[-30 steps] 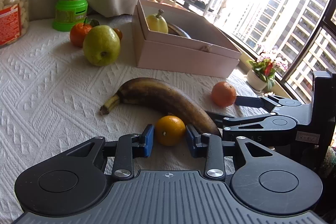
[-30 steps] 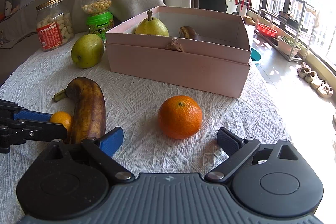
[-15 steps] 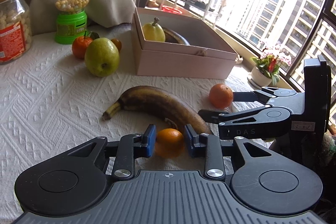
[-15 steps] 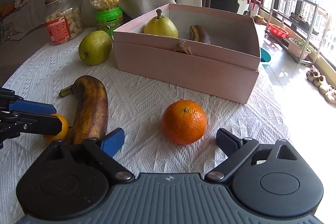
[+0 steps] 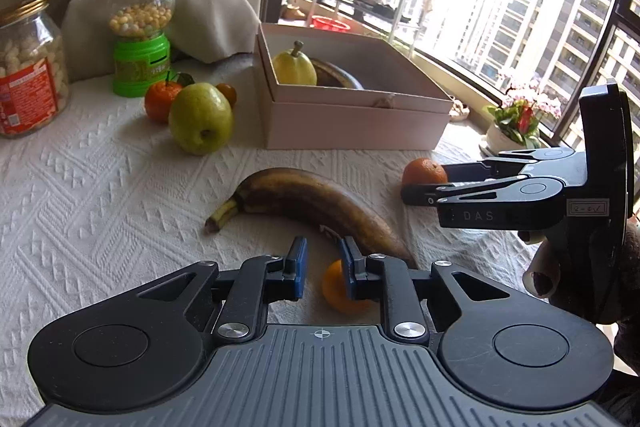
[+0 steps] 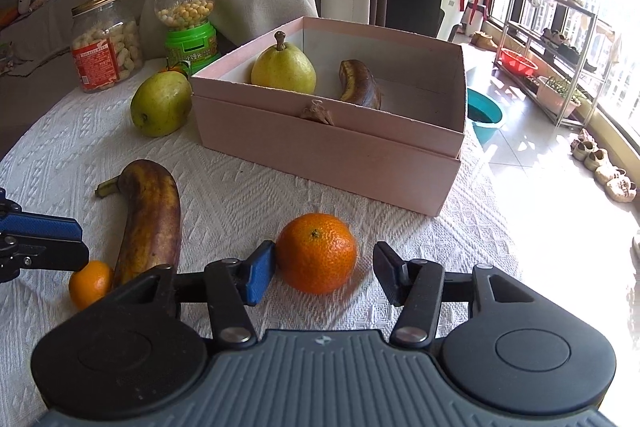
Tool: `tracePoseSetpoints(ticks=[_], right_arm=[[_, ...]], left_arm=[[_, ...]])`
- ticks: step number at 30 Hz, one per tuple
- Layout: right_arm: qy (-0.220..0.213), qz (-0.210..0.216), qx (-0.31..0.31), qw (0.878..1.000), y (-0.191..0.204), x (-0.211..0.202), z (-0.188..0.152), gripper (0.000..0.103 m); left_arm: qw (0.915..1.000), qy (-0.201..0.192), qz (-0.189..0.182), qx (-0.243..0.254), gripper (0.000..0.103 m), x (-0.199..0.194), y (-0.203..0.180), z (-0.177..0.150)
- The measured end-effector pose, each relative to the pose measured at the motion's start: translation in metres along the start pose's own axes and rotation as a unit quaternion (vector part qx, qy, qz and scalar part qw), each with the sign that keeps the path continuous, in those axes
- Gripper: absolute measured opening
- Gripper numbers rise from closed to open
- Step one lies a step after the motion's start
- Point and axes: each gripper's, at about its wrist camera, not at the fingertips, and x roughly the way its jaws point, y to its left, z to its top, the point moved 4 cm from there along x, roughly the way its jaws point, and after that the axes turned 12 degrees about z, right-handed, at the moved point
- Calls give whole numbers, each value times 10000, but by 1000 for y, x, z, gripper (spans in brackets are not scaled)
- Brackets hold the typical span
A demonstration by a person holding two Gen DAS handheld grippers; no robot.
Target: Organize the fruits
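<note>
On the white textured tablecloth [image 6: 248,195] the left gripper [image 5: 322,269] hangs low with its jaws parted; the small orange [image 5: 338,287] lies against the inner face of its right blue pad [image 5: 347,267], while the left pad stands clear of the fruit with bare cloth showing between, so nothing is clamped. That small orange sits at the near end of the brown banana [image 5: 304,205], touching or almost touching it, which leaves little room on its right side. The right gripper [image 6: 324,267] is spread wide around the large orange [image 6: 316,253]: its left blue pad [image 6: 260,273] is at or just against the peel, and the right finger stands apart from it with a strip of cloth visible. The fruit rests on the cloth, not lifted. Beyond it lies an open band of tablecloth up to the near wall of the pink box [image 6: 332,155], which already holds a yellow pear [image 6: 283,67] and a second dark banana [image 6: 360,85], with free floor in its right half. Left of the box a green pear [image 6: 161,105] stands near its corner, with a tangerine [image 5: 160,101] just behind, then a green candy dispenser [image 6: 188,27] and a glass jar [image 6: 106,41] farther left. To the right of the box the table edge drops away toward the sunlit floor.
</note>
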Motion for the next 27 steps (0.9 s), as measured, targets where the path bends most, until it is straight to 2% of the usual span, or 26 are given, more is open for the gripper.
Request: tracePoseSetpoints(ticks=[4,6,10,12,15,18,20,27], right_arm=[[-47,-36,-114,9999,4,-8,-3,54],[-57,-14,-141,9999,6,-11,-5,56],[-72,8,-111,9999,7,-12,-5,64],[-67,9,-74,9999,6,-12,-5,64],[-33,8,-75,10000,6,-12,-7,64],[-1,5,-90,10000,6,-12,-10,65],[8,-4,-73,10000,6,-12,-11,65],[-99,-10,-68,9999,5,-11,-5,65]], left_arm=[[9998,-106,-116,-75,23,-9,11,5],[9995,-11,-267,136,24,-10,7,3],[9985,218,-333,363,24,-1,-5,-8],[9981,242,-493,293,33,4,-9,-11],[9968,399,-638,268,38,12,-14,-14],[9964,549,-564,313,38,21,-17,-19],[9963,547,-640,153,38,21,-14,-19],[9980,366,-523,13,38,12,-5,-16]])
